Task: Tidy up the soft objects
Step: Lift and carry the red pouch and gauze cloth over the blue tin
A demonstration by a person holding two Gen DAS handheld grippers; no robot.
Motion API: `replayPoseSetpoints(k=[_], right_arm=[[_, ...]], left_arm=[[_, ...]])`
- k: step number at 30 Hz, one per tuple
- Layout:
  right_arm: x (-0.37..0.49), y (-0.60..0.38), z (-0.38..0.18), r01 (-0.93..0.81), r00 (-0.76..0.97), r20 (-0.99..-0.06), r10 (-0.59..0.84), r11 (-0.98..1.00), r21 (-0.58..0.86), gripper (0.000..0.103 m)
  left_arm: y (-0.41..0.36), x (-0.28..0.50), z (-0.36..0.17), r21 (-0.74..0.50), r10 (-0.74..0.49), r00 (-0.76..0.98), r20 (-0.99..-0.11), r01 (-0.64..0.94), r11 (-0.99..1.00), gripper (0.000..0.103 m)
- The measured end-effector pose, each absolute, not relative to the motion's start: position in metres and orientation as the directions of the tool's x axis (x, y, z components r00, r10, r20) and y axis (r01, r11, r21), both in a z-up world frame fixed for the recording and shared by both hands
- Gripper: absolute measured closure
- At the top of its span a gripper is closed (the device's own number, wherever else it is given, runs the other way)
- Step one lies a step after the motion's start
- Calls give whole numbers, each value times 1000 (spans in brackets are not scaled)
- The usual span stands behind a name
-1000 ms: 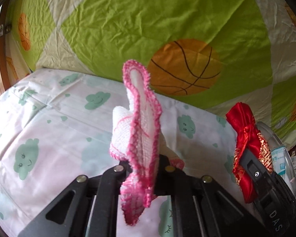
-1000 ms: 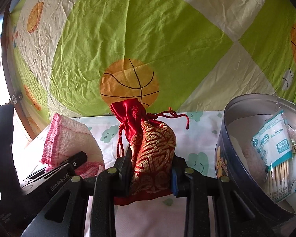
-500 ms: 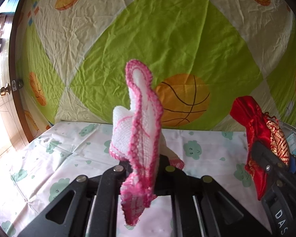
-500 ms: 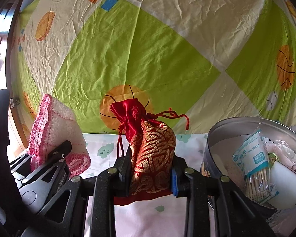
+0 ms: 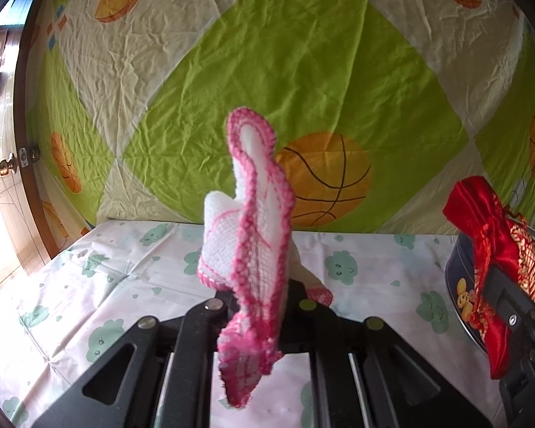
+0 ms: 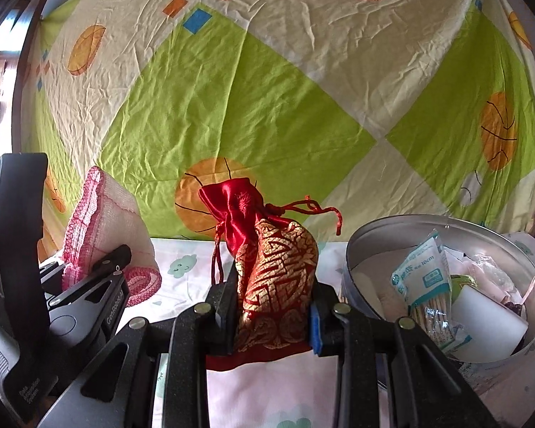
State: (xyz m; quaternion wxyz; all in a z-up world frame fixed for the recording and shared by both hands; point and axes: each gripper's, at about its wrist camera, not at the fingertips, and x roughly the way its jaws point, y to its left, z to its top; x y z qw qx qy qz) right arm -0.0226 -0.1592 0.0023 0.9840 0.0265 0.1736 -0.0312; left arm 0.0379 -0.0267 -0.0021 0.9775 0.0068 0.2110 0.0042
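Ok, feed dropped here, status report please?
Left tongs shut on pink-edged white knitted cloth. Right tongs shut on red-gold brocade drawstring pouch. Nothing blocking.

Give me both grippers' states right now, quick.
Left gripper: shut on the pink-edged white cloth, held off the table.
Right gripper: shut on the red and gold drawstring pouch, also lifted.

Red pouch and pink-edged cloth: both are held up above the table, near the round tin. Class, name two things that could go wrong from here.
1. The left gripper pinches the pink-edged cloth only at a fold; the loose part hangs free and could slip out or snag.
2. The red pouch in the right gripper has dangling cords, and the round tin already looks crowded, so it might catch on the rim or not fit.
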Motion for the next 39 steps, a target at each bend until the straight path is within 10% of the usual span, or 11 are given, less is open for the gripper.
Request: replayPoseSetpoints(k=[39], right_arm=[[-56,-186,5,116,941,-321,-103,993,21,71]], left_arm=[[-44,18,-2,9,-43,916,-398,51,999,95]])
